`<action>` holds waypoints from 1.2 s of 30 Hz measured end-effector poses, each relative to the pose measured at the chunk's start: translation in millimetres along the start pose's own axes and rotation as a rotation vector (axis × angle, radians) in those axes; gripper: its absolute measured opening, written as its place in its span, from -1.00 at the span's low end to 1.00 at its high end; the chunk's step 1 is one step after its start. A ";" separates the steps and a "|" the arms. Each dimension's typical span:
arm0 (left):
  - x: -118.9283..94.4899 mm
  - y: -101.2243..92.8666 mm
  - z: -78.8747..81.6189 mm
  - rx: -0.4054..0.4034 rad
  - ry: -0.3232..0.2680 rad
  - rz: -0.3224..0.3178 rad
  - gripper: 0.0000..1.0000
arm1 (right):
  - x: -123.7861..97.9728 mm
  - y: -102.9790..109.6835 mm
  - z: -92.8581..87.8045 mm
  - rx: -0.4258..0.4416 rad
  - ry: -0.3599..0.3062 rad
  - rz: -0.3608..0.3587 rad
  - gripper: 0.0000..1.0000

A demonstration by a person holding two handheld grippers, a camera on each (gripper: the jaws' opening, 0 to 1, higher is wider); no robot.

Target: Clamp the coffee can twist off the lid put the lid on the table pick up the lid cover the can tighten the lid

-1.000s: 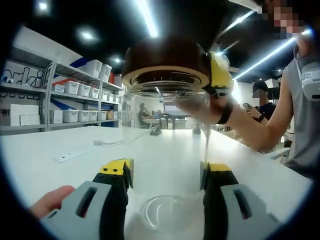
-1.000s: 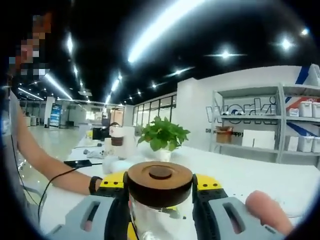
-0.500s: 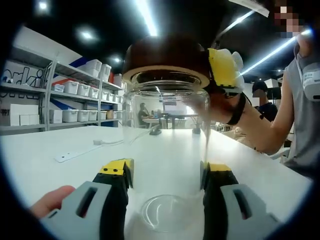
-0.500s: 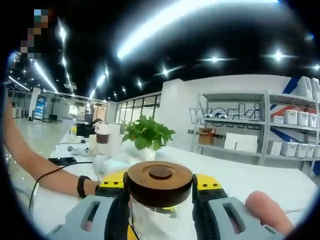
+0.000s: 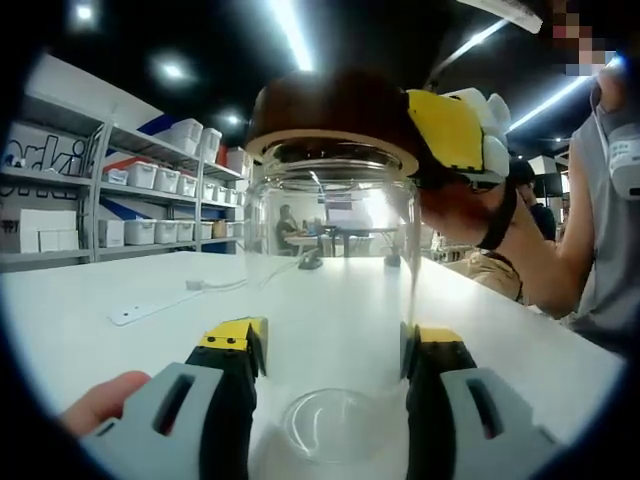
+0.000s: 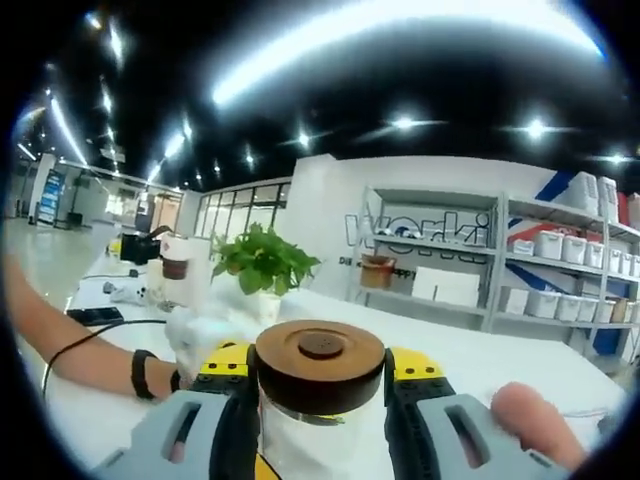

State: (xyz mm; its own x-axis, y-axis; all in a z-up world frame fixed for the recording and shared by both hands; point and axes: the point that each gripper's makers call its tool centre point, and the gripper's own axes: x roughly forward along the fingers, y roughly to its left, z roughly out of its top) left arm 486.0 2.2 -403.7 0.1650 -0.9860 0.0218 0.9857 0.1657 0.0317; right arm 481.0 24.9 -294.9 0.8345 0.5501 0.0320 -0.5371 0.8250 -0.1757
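A clear glass coffee can (image 5: 335, 300) stands upright on the white table (image 5: 120, 350), and my left gripper (image 5: 333, 345) is shut on its lower body, yellow-tipped jaws on both sides. The dark brown wooden lid (image 5: 330, 115) sits on the can's mouth. My right gripper (image 5: 455, 135) comes in from the right at the lid's edge. In the right gripper view the lid (image 6: 320, 365) sits between the jaws of my right gripper (image 6: 320, 385), which is shut on it, with the glass can (image 6: 320, 435) below.
Shelves with white bins (image 5: 150, 175) line the left wall. A white power strip (image 5: 150, 308) lies on the table. A person's arm (image 5: 540, 260) reaches in from the right. A potted plant (image 6: 262, 265) and a cup (image 6: 175, 280) stand farther back on the table.
My right gripper has turned around the lid: its yellow jaw looms larger in the left gripper view, and the room has swung sideways in the right gripper view. The can stays clamped.
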 end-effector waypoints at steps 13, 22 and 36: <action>0.5 1.5 -0.9 0.001 0.003 0.001 -0.01 | 0.0 -2.8 -1.8 0.044 -0.017 -0.078 -0.11; 0.8 1.8 -1.2 0.002 0.004 0.002 -0.01 | 0.1 -3.3 -1.7 0.037 -0.024 -0.128 -0.11; 0.9 2.9 -2.1 0.001 0.007 0.006 -0.02 | -1.2 -2.9 -1.9 0.043 -0.055 -0.219 -0.11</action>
State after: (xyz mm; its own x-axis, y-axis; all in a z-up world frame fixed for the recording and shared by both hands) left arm 489.1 1.7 -405.7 0.1708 -0.9852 0.0149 0.9847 0.1712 0.0325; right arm 481.8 21.6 -296.3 0.9245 0.3624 0.1181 -0.3495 0.9296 -0.1167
